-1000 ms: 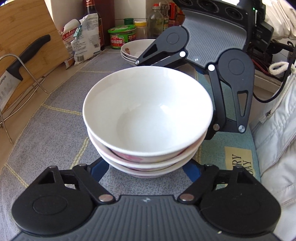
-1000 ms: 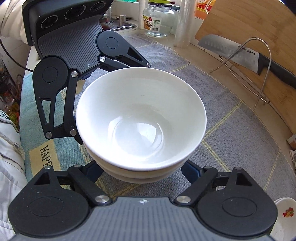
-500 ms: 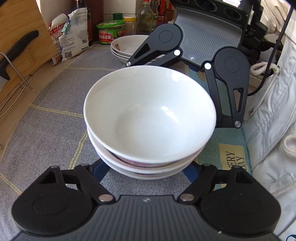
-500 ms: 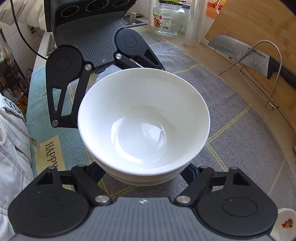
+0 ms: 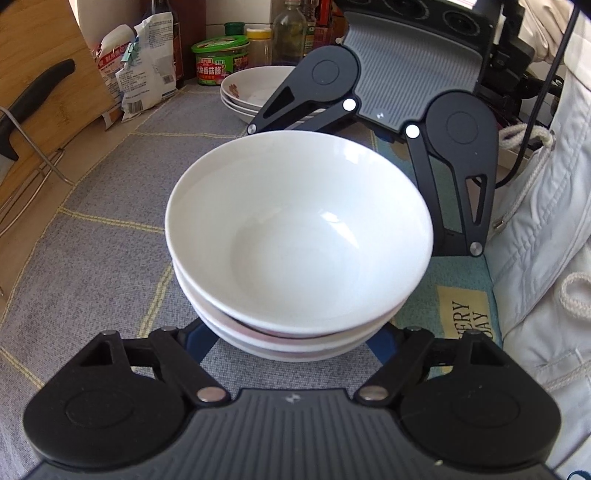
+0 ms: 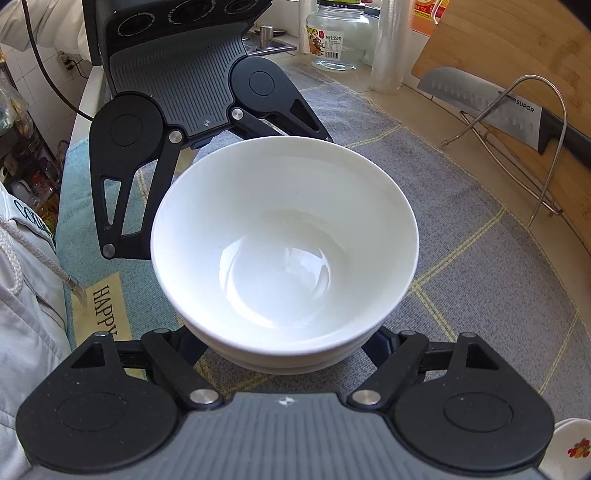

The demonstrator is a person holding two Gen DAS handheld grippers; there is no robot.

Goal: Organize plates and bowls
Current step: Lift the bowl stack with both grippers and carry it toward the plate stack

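Note:
A stack of white bowls (image 5: 299, 251), the lower ones with a pink pattern, stands on the grey checked mat (image 5: 92, 240). My left gripper (image 5: 291, 343) reaches in from one side. Its blue fingers (image 5: 199, 339) run under the rims against the bottom bowl, and their tips are hidden. My right gripper (image 6: 286, 347) faces it from the opposite side of the same bowl stack (image 6: 284, 251). Its fingers (image 6: 380, 343) lie against the stack's base, and its jaws are opening slightly with the stack between them. Each gripper's black housing (image 5: 402, 81) shows beyond the bowls in the other's view.
A pile of flowered plates (image 5: 255, 92) sits at the back with a green-lidded jar (image 5: 219, 61) and food packets (image 5: 144, 74). A knife on a wire rack (image 6: 517, 107) leans on a cutting board. A glass jar (image 6: 338, 33) stands behind. A person's pale jacket (image 5: 546, 258) borders the mat.
The right gripper's fingers drew in closer to the base of the stack. The left wrist view tipped a little, so the things at the back shifted in it. The bowls stayed between both grippers.

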